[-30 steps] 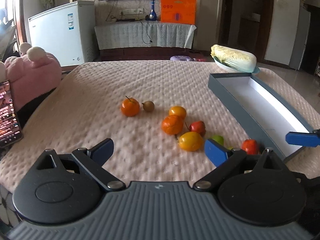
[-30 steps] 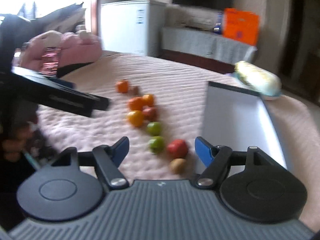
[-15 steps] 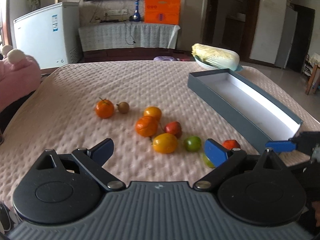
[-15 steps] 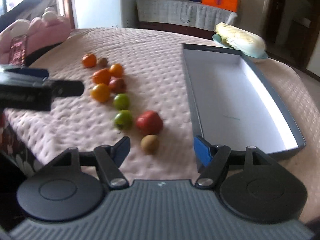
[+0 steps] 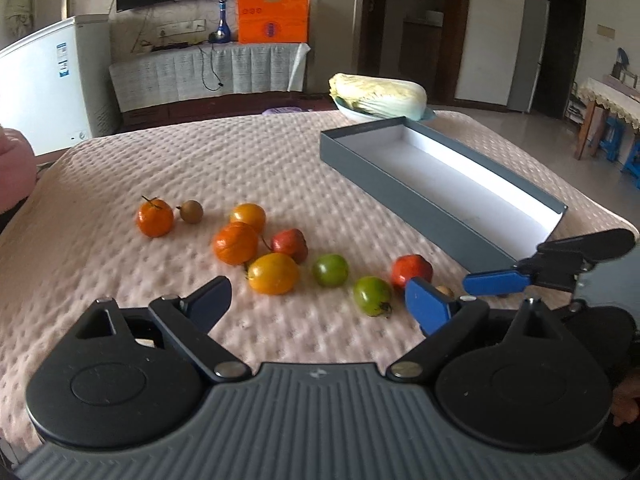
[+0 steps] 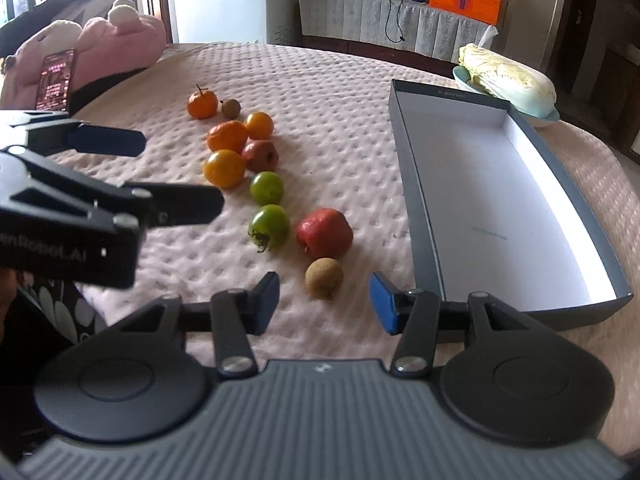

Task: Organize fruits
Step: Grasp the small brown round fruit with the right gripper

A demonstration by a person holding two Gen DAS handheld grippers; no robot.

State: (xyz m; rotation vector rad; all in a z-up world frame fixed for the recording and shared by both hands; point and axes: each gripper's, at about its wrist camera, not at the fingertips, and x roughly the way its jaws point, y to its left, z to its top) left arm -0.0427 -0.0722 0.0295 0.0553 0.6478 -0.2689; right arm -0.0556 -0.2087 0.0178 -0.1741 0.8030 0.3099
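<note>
Several fruits lie in a loose line on the pink quilted table: an orange, a yellow one, two green ones, a red one and a small brown one. A grey box with a white, empty inside lies to their right and also shows in the left wrist view. My left gripper is open and empty, near the yellow and green fruits. My right gripper is open and empty, its jaws either side of the brown fruit, just short of it.
A cabbage in a bowl stands behind the box. Pink plush toys and a phone sit at the table's left edge. A white freezer and a covered sideboard stand behind.
Both grippers have swung to the right and come closer to the fruits. The right gripper has moved forward up to the small brown fruit. Both stay open.
</note>
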